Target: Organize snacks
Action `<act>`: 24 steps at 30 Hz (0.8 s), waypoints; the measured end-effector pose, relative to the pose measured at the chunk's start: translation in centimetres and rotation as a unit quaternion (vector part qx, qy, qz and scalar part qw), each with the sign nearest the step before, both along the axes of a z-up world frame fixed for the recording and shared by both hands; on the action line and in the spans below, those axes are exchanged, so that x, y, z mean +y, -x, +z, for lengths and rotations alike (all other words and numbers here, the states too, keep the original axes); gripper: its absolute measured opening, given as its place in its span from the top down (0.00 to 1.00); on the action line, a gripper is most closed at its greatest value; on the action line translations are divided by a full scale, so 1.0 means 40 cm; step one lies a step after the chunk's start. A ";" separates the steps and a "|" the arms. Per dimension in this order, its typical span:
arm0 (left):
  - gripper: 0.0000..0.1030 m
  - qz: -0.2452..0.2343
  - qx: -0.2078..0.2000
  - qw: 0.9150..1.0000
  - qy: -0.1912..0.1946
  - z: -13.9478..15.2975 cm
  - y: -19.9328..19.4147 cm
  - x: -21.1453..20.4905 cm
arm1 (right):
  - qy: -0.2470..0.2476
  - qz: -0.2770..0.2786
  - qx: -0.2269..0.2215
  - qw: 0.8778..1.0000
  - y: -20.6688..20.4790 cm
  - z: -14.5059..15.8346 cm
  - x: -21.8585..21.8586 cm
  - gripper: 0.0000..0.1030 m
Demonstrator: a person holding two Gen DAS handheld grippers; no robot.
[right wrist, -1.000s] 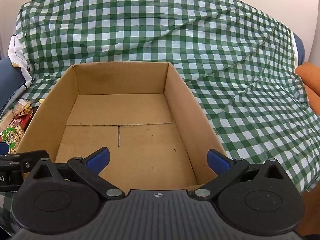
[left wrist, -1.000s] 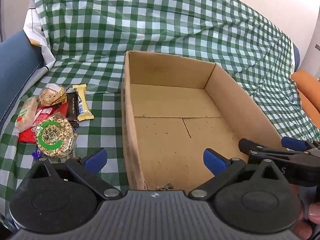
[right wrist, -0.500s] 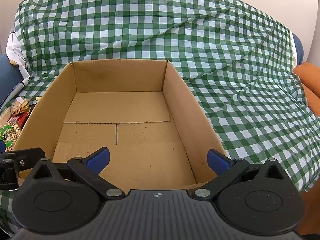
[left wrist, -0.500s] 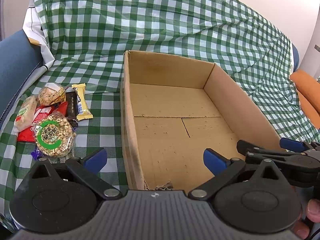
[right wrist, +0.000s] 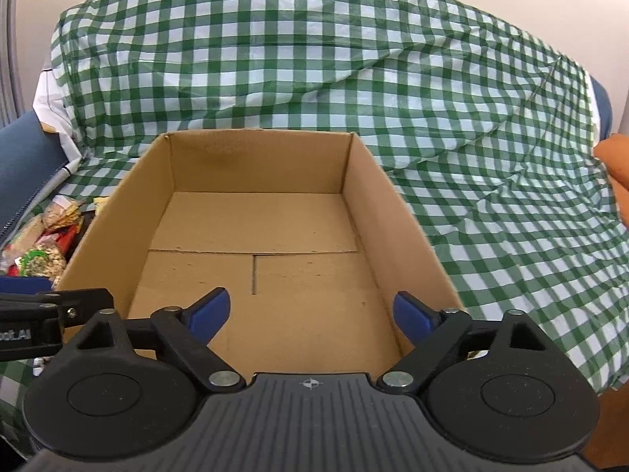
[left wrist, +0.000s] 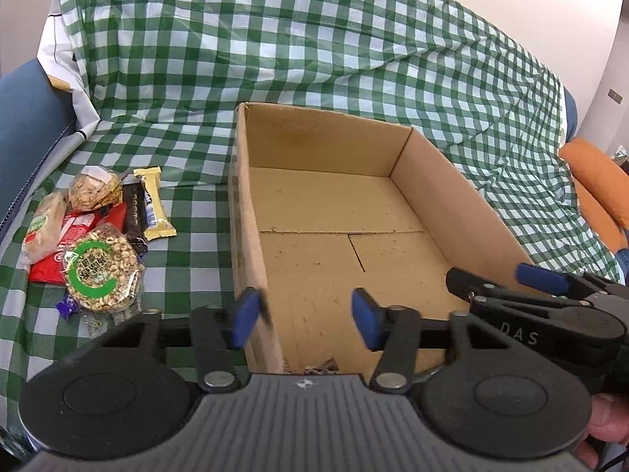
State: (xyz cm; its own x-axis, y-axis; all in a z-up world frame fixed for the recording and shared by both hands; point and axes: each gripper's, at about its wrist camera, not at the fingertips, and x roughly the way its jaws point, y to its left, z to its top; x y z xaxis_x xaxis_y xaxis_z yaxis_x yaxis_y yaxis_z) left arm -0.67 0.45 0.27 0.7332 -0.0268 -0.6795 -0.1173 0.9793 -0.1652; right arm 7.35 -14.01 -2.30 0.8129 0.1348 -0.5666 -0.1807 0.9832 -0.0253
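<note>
An open, empty cardboard box [left wrist: 464, 212] sits on a green checked cloth; it also fills the right wrist view [right wrist: 409, 220]. A pile of snacks lies left of it: a round nut pack with a green ring [left wrist: 100, 271], a yellow bar [left wrist: 155, 204], a dark bar [left wrist: 135, 216], red packets [left wrist: 78, 228]. My left gripper [left wrist: 306, 316] is partly closed and empty, straddling the box's near left wall. My right gripper [right wrist: 312, 312] is open and empty over the box's near end; it shows in the left wrist view [left wrist: 507, 279].
The green checked cloth [right wrist: 314, 70] drapes over a sofa back behind the box. A blue cushion [left wrist: 23, 126] is at far left, an orange cushion [left wrist: 597, 192] at far right. The snack pile shows at left in the right wrist view [right wrist: 43, 236].
My left gripper's fingers have closed in from wide open to a narrower gap. My right gripper's fingers have also narrowed a little. Both views have shifted slightly.
</note>
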 end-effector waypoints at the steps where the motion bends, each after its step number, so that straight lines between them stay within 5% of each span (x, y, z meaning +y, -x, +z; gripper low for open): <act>1: 0.59 0.000 0.003 1.000 0.006 0.001 0.000 0.012 | -0.007 0.004 0.001 1.000 0.001 0.001 0.001 0.22; 4: 0.83 0.002 0.019 0.997 0.068 0.009 -0.005 0.081 | -0.017 0.018 -0.003 1.000 0.009 0.003 0.012 0.37; 7: 0.84 -0.006 0.015 0.993 0.117 0.051 -0.023 0.162 | -0.022 0.034 -0.022 0.999 0.019 0.011 0.038 0.41; 12: 0.84 -0.002 0.001 0.996 0.087 0.132 -0.086 0.327 | -0.013 0.079 -0.057 0.995 0.046 0.031 0.102 0.41; 17: 0.84 0.042 0.009 0.991 0.127 0.051 -0.117 0.536 | -0.018 0.104 -0.078 0.991 0.071 0.043 0.174 0.43; 19: 0.85 0.108 0.083 0.978 0.160 -0.017 -0.120 0.613 | -0.010 0.119 -0.082 0.989 0.079 0.046 0.210 0.49; 21: 0.85 0.163 0.094 0.962 0.198 -0.039 -0.111 0.667 | 0.005 0.141 -0.088 0.986 0.083 0.036 0.261 0.50; 24: 0.83 0.201 0.102 0.955 0.195 -0.046 -0.119 0.698 | 0.012 0.182 -0.092 0.979 0.108 0.034 0.325 0.50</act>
